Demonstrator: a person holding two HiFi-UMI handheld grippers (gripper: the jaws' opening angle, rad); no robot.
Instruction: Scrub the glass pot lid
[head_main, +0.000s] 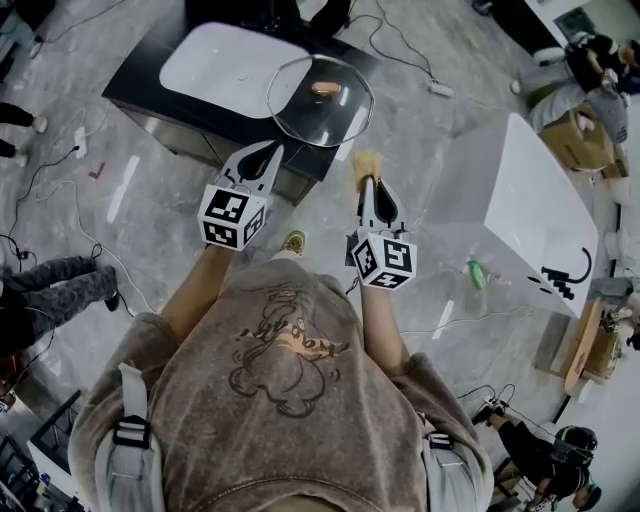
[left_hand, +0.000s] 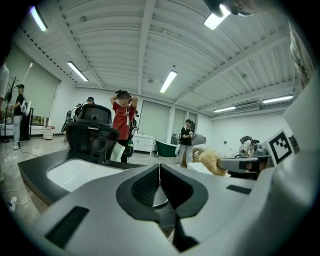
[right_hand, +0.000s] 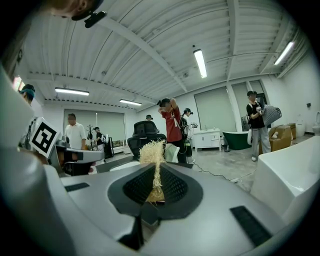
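The round glass lid (head_main: 322, 118), clear with a thin metal rim and a tan knob (head_main: 325, 90), hangs upper centre of the head view, its near edge clamped in the left gripper (head_main: 270, 150). Just right of it, the right gripper (head_main: 368, 182) is clenched on a frayed, straw-coloured scrubber (head_main: 366, 163) of coarse fibres. Behind the lid, upper left, a black bench (head_main: 150, 95) carries a smooth white basin (head_main: 225, 60), on a grey marbled floor (head_main: 430, 170).

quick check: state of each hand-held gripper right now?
Left hand-held gripper: closed on the rim of the glass lid.
Right hand-held gripper: closed, holding a straw-coloured scrubber.
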